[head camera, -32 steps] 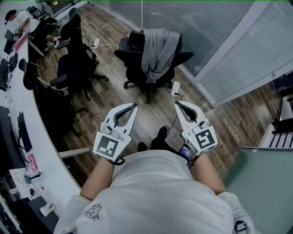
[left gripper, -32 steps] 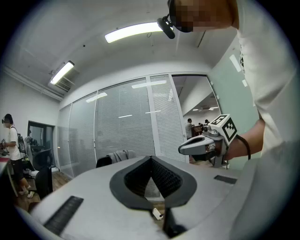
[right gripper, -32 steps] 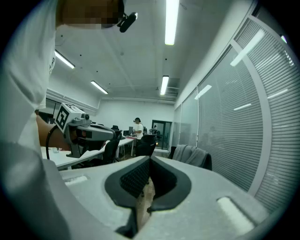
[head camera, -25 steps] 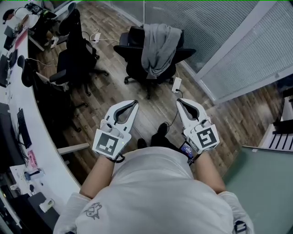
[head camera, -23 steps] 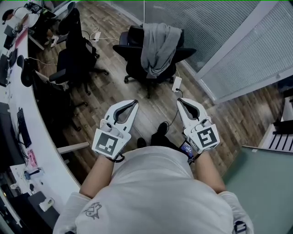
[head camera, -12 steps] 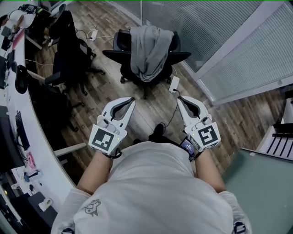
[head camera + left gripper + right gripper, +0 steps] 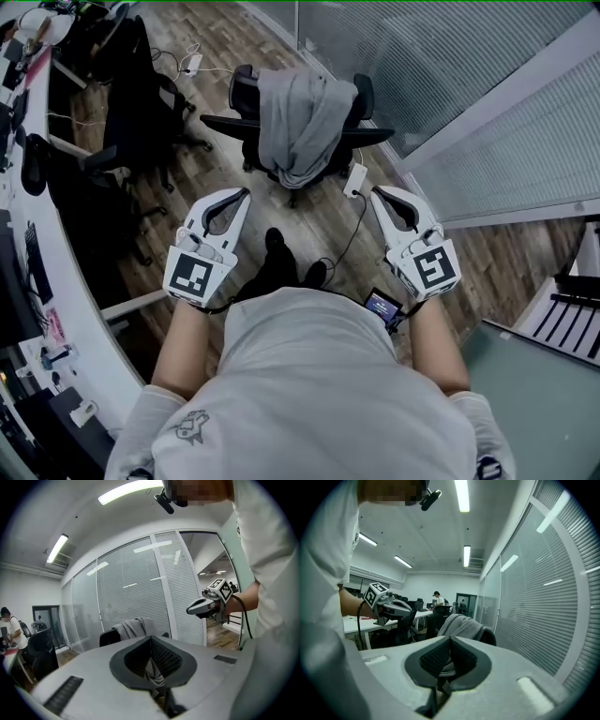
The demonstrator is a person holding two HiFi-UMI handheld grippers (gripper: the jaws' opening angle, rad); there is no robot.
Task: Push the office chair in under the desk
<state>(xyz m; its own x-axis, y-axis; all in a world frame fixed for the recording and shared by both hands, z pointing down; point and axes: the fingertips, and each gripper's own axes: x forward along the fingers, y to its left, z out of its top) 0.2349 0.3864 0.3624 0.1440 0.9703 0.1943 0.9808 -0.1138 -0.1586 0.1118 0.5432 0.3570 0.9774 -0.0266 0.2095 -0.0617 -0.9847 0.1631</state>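
Note:
A black office chair (image 7: 251,98) with a grey garment (image 7: 300,117) draped over its backrest stands on the wood floor in front of me, by the glass wall. The chair (image 7: 108,637) also shows ahead in the left gripper view, and the garment (image 7: 461,624) in the right gripper view. My left gripper (image 7: 240,193) is held in the air short of the chair, jaws shut with nothing between them. My right gripper (image 7: 379,193) hangs at the same height to the right, also shut and empty. Neither touches the chair. The long white desk (image 7: 70,281) curves along the left.
Other black chairs (image 7: 131,84) stand tucked by the desk at the far left. A power strip (image 7: 354,180) with its cable lies on the floor beside the chair. The glass wall with blinds (image 7: 450,84) runs along the right. My feet (image 7: 281,267) are just behind the grippers.
I have stepped toward the chair, one foot now forward. Both grippers have moved apart and nearer the chair. Their jaws stay shut.

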